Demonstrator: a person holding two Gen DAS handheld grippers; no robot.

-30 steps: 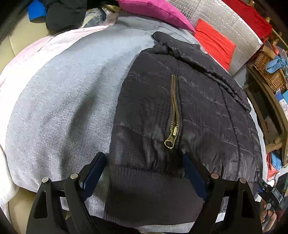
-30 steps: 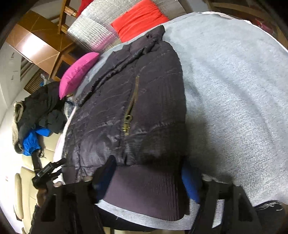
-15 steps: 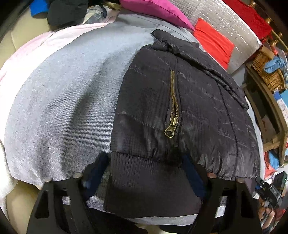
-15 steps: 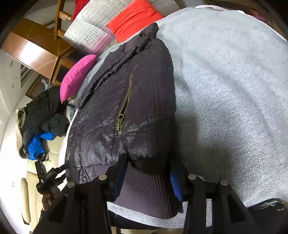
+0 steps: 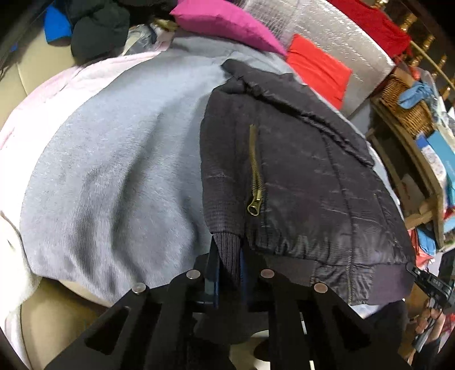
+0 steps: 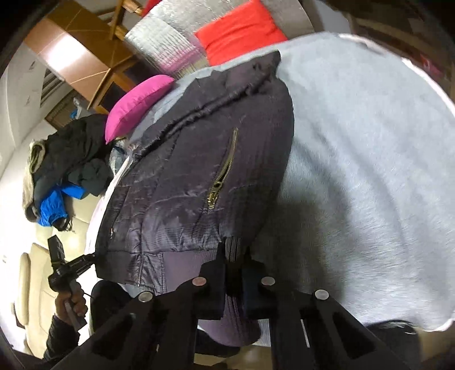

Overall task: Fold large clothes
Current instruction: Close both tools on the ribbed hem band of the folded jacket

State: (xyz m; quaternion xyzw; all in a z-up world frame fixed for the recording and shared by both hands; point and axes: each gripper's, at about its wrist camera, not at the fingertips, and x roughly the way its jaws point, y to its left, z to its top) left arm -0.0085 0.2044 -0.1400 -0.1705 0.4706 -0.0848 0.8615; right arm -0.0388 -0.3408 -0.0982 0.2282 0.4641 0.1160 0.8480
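A dark quilted jacket with a brass zip lies on a grey blanket. Its ribbed hem is pinched between the blue pads of my left gripper, which is shut on it and lifts that corner. In the right wrist view the same jacket spreads up and to the left. My right gripper is shut on the ribbed hem at the other corner. The other gripper, held in a hand, shows at the lower left there.
A pink cushion and a red cushion lie at the far end, against silver padding. A heap of dark and blue clothes sits on a cream sofa. Wooden shelves with a wicker basket stand to the right.
Both grippers went from wide open around the hem to shut on it. The hem has bunched between the pads and both corners have lifted off the blanket.
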